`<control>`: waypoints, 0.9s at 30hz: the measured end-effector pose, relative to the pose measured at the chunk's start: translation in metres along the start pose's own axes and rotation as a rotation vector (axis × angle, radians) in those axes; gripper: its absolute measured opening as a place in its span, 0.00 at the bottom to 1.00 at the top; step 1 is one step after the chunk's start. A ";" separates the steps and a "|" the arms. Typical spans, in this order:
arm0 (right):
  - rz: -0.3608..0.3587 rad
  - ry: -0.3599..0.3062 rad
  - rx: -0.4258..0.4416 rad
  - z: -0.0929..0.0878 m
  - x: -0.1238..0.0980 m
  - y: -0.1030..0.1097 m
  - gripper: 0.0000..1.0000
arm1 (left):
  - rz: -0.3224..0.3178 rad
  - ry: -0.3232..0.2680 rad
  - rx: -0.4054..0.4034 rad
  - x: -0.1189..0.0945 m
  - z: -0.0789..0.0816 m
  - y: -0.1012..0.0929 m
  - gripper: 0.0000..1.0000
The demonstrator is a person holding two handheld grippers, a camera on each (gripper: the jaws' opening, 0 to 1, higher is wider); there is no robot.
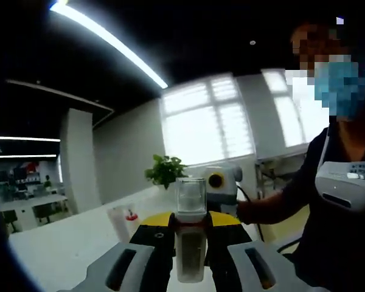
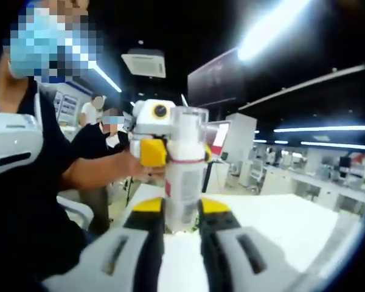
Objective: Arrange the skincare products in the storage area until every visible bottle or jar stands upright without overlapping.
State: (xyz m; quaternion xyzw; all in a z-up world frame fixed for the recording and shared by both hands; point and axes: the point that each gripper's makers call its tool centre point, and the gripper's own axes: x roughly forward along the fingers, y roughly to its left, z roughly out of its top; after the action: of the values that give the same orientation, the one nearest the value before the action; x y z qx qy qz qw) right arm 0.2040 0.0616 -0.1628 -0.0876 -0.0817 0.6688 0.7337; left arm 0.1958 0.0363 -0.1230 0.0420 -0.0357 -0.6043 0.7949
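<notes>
A white bottle [image 1: 190, 249] with a clear cap and a thin red band stands upright between my left gripper's [image 1: 190, 220] yellow-tipped jaws, which are shut on it. In the right gripper view the same bottle [image 2: 184, 182] rises between my right gripper's [image 2: 181, 207] jaws, which are shut on its lower part. The two grippers face each other across the bottle. The left gripper [image 2: 152, 149] comes in from the left beside the bottle's neck, held by a person's hand. The right gripper [image 1: 224, 182] shows just behind the bottle. The bottle is held above a white table [image 1: 61, 243].
On the table, to the left, stand a small red-topped bottle [image 1: 131, 216] and a pale container [image 1: 117, 224]. A potted plant [image 1: 165, 170] sits at the table's far end. The person [image 1: 340, 201] holding the grippers stands close. The white tabletop [image 2: 286, 225] stretches away, with other people [image 2: 109, 131] behind.
</notes>
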 end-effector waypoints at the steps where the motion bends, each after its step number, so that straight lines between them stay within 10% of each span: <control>1: -0.002 0.000 0.004 -0.001 -0.001 0.000 0.19 | -0.001 0.001 -0.002 0.001 -0.001 0.000 0.20; 27: 0.063 -0.075 0.130 -0.002 -0.024 0.003 0.19 | -0.144 -0.086 -0.140 0.022 -0.002 -0.009 0.19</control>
State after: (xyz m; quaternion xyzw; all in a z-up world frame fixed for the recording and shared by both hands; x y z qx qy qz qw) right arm 0.1990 0.0383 -0.1658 -0.0173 -0.0627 0.6982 0.7130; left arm 0.1936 0.0130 -0.1262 -0.0370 -0.0244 -0.6622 0.7481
